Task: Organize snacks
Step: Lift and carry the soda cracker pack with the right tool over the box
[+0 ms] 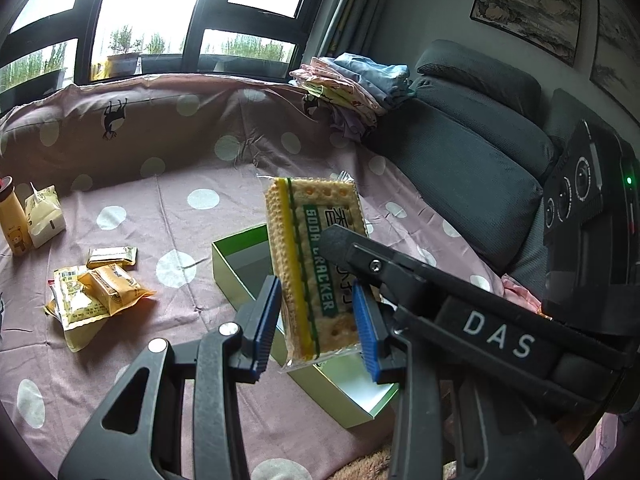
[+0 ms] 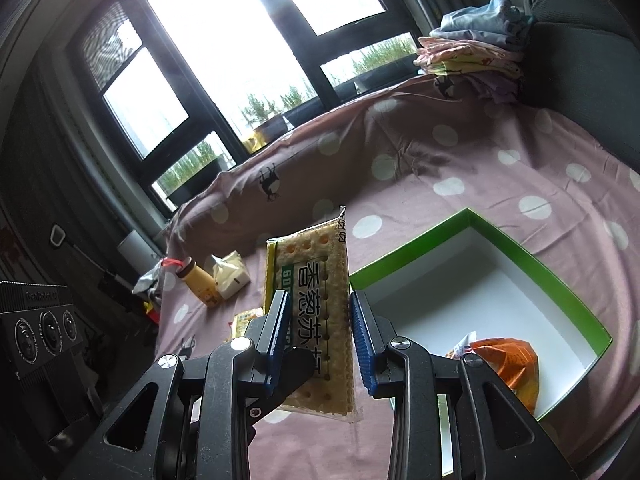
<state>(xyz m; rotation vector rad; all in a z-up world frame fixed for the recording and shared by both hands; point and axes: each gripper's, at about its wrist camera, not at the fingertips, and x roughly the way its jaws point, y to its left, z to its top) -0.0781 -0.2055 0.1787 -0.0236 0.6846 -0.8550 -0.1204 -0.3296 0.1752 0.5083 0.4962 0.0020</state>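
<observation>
You are holding the soda cracker pack (image 1: 316,268) up in the air above the bed (image 1: 180,208), upright on its long axis, and both tongs are meeting on it. The left tongs (image 1: 318,326) are standing with their blue pads on either side of the pack's lower half, close against it; whether they are truly pinching or only bracketing, I cannot tell. The right tongs (image 2: 320,344) are framing the same pack (image 2: 310,300) in the right wrist view, with the pads close at each edge; here too the grip itself is not clear. This is looking like a hand-over between the two tongs, or a reorienting of the pack before it goes down, in my judgement.

The green box (image 2: 516,248) is lying open on the bed directly beneath and to the right. It is holding one orange snack packet (image 2: 508,364) in its near corner; the rest of its white floor is bare.

Several yellow snack packets (image 1: 96,288) are lying loose on the bed, well apart from the box, not yet sorted.
</observation>
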